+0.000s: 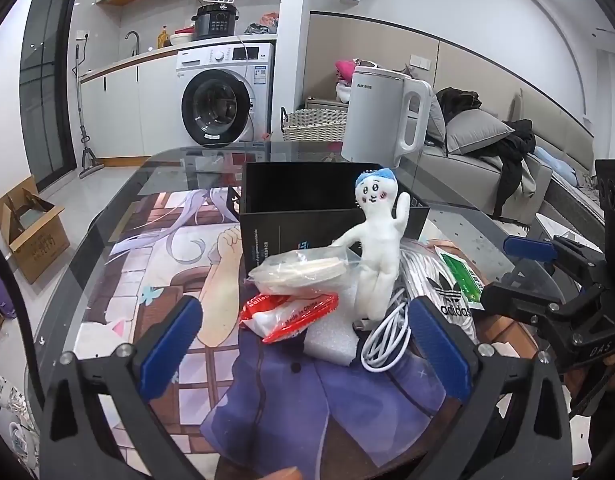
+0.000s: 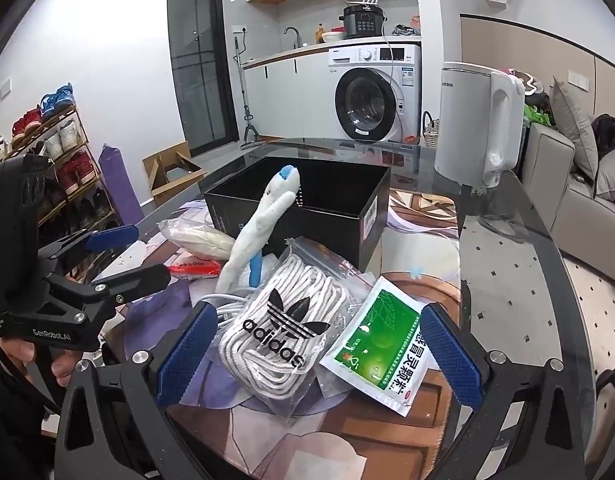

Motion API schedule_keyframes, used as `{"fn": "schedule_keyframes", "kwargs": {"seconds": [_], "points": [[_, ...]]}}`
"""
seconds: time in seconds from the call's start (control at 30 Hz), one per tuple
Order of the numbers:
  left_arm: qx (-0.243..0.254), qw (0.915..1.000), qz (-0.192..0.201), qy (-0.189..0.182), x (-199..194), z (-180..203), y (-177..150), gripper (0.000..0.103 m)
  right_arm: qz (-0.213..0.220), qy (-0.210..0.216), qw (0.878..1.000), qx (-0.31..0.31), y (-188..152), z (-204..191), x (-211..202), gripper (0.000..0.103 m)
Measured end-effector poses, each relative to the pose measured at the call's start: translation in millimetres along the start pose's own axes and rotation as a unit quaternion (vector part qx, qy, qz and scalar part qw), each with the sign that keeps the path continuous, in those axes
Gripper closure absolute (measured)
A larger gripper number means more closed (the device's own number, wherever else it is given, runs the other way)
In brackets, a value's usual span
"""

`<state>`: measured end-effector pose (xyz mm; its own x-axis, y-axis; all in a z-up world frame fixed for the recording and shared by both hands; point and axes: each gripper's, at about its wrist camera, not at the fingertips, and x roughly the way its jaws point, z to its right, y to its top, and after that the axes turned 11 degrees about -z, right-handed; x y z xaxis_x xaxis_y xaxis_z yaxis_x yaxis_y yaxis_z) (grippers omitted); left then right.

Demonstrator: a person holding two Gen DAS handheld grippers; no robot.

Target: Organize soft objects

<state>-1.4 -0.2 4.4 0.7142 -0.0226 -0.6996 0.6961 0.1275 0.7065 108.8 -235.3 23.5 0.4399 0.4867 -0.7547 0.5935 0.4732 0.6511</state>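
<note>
Plush doll [image 1: 381, 248]: propped upright against black box [image 1: 307, 200] front wall, amid bagged items. Judged light, soft, compressible; best gripped at torso. Left gripper [image 1: 307, 344], right gripper [image 2: 321, 356]: fingers spread, nothing held.

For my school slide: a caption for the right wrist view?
Open right gripper hovers over bagged laces and green sachet.

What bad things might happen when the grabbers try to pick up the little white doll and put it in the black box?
The white doll leans on the black box, so a bump may topple it. The white cable coils at its feet and might snag and drag along. The slippery bag of laces could slide. Both the left gripper and right gripper are open, holding nothing.
</note>
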Motion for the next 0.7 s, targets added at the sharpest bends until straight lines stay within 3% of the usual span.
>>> {"fn": "schedule_keyframes", "kwargs": {"seconds": [0.7], "points": [[-0.001, 1.0000, -0.002, 0.003, 3.1, 0.7, -0.8, 0.000, -0.002, -0.003, 1.000, 0.006, 0.4, 4.6, 0.3, 0.000]]}}
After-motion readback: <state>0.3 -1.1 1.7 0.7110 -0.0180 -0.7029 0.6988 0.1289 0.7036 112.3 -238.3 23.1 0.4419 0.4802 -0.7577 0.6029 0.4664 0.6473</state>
